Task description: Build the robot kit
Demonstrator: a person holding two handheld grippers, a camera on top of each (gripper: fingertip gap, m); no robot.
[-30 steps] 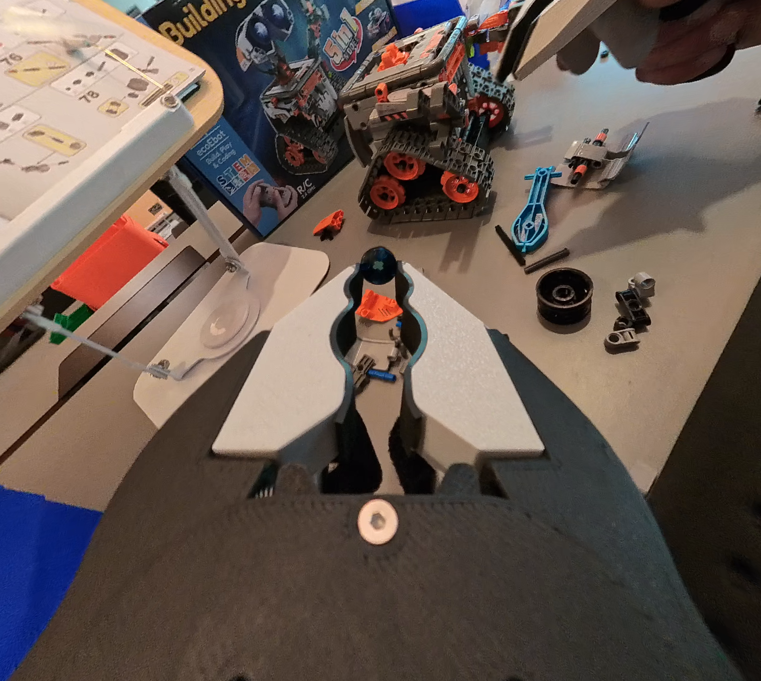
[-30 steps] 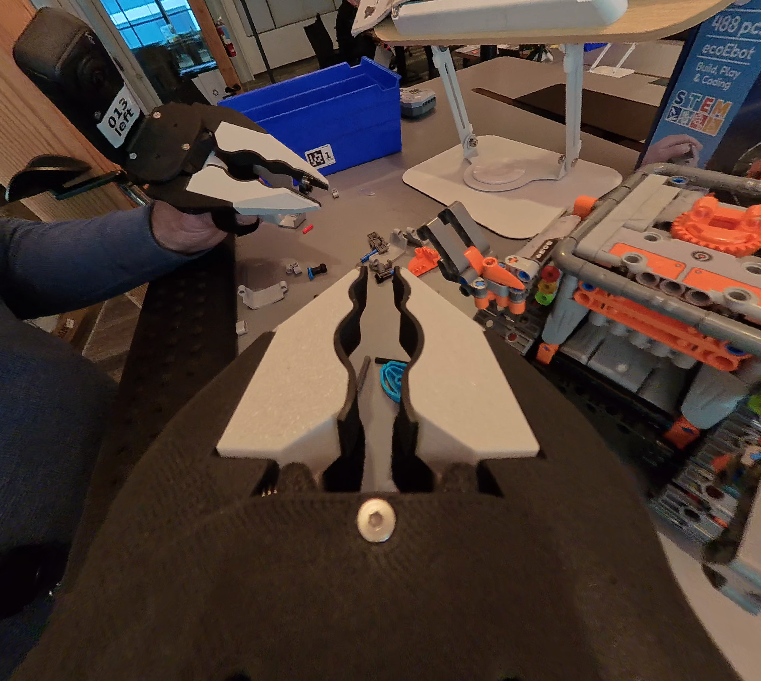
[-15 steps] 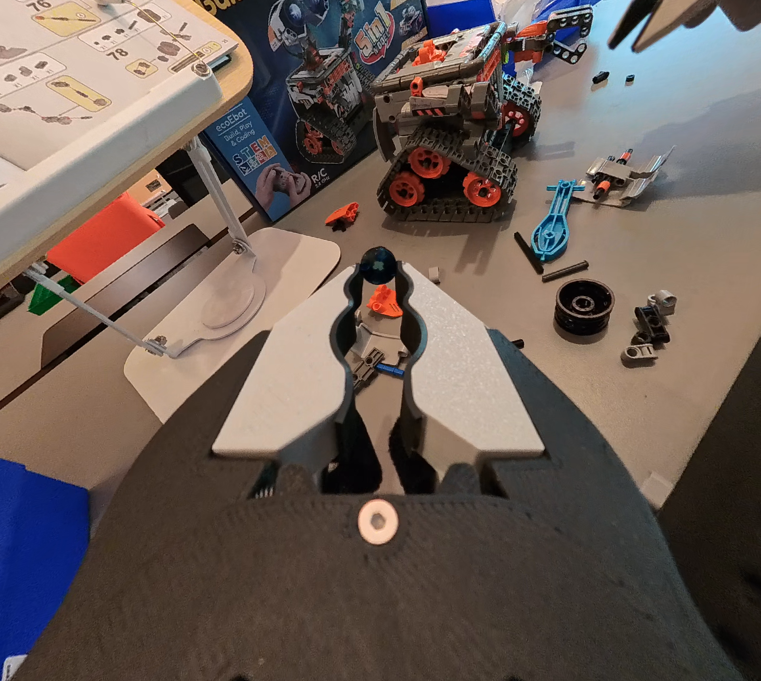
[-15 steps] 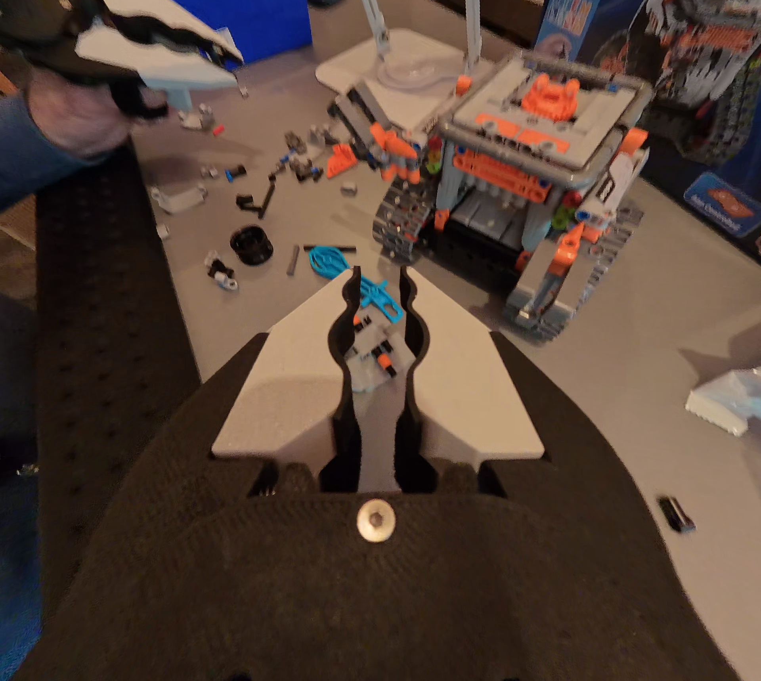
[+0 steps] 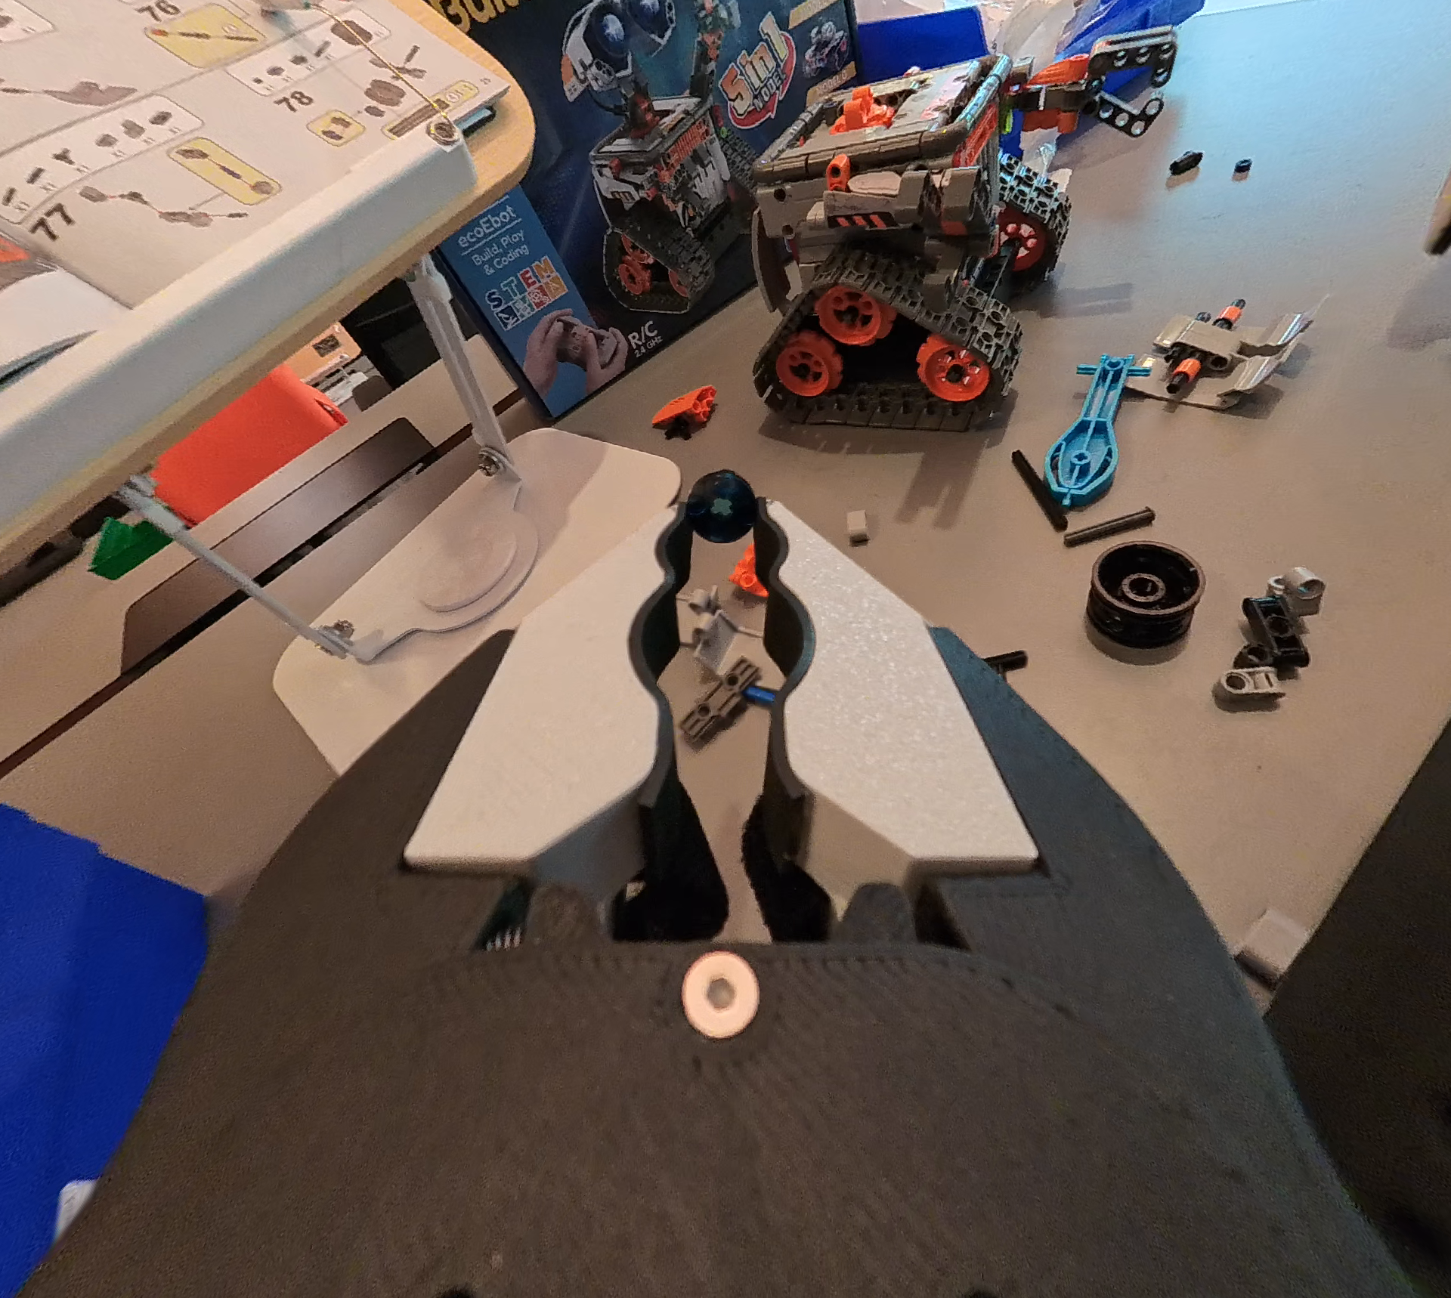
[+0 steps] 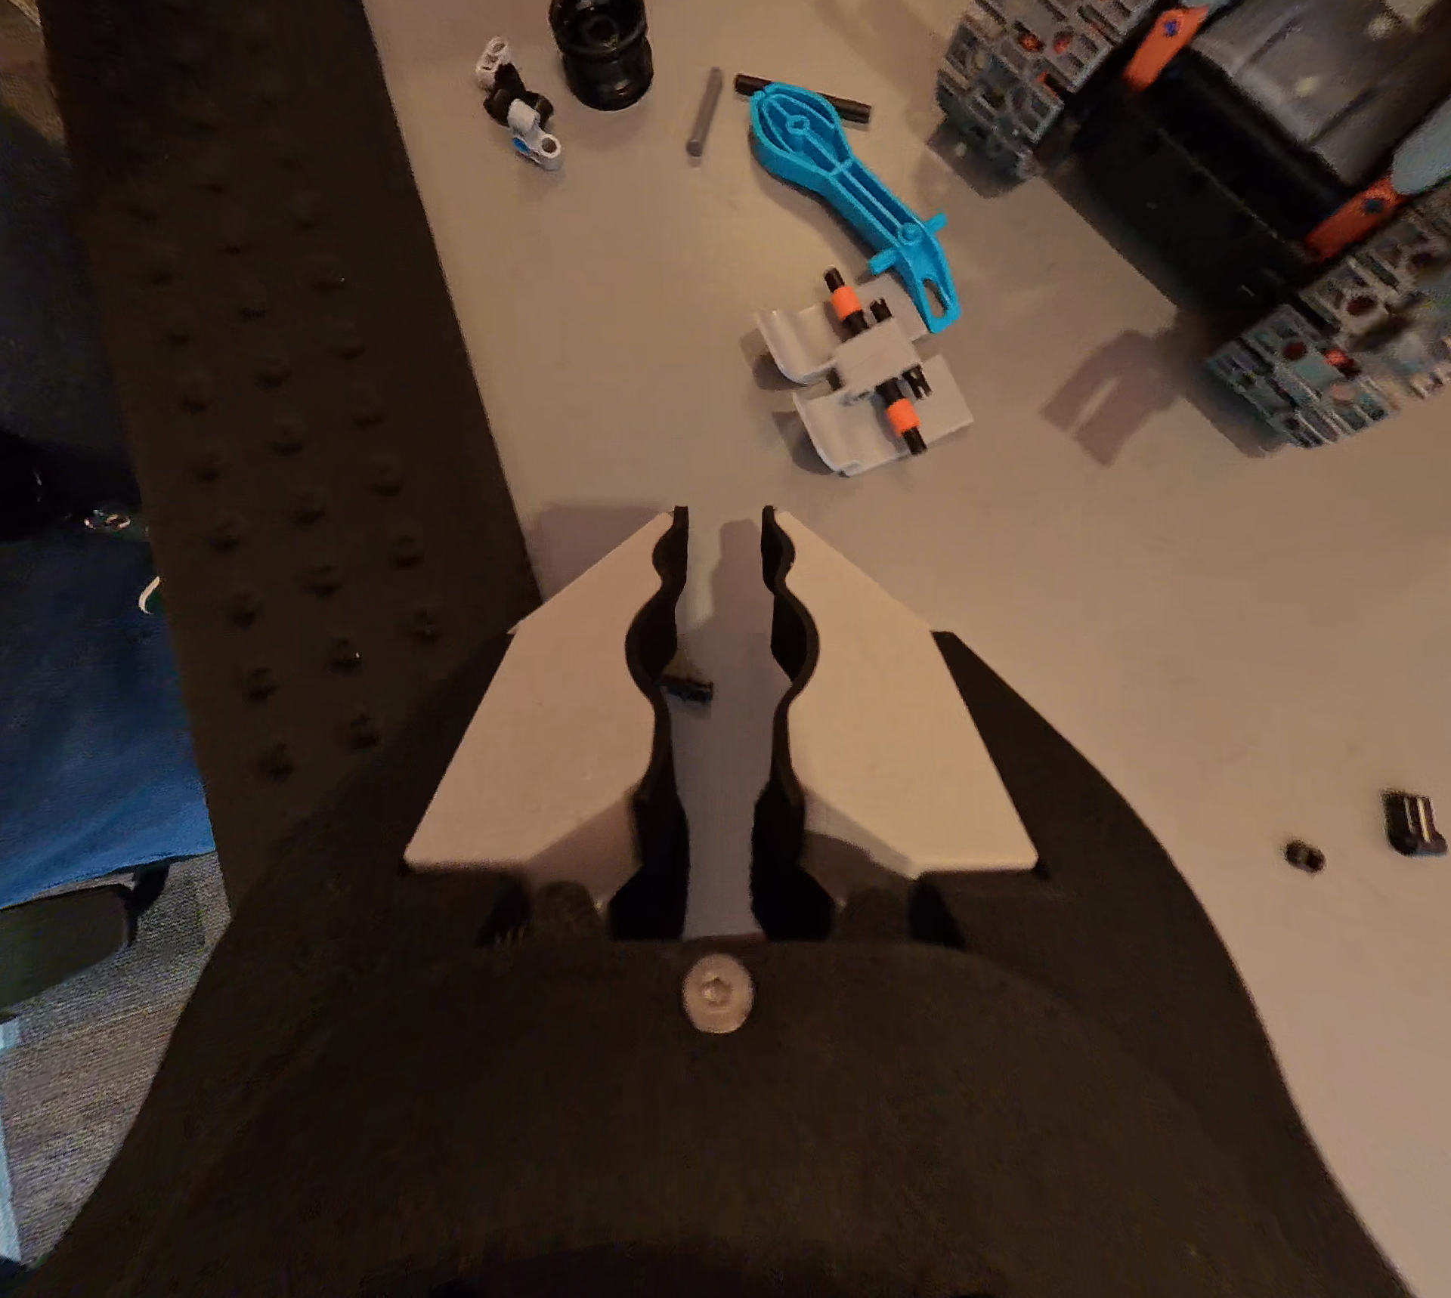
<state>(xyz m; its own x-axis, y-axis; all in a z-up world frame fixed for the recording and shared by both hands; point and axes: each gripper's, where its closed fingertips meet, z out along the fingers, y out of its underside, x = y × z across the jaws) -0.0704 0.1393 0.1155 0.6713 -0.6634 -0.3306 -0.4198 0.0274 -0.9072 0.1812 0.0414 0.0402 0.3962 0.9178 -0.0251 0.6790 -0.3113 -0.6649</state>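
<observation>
The left gripper pinches a small dark-blue round piece between its fingertips, held above a grey table strewn with building-kit parts. At far left in the left wrist view, an open instruction booklet rests on a wooden-topped reading stand whose white base sits on the table just beside the gripper. Behind it stands the kit's dark-blue box, and to its right a partly built tracked robot with orange wheels. Seen through the gap between the fingers are an orange piece and a few small grey pieces lying on the table. Farther right lie a light-blue plastic tool, a grey sub-assembly with orange-ringed black pins, a black wheel hub and a cluster of small connectors. The right gripper hangs over bare table with its jaws a narrow gap apart and nothing between the tips. A small black pin shows in the gap lower down; whether it touches the inner face of the left finger cannot be told. In the right wrist view a black studded mat borders the table at left; ahead of the tips lie the same wheel hub, blue tool and grey sub-assembly, the last nearest the gripper, with the robot's tracks at right.
</observation>
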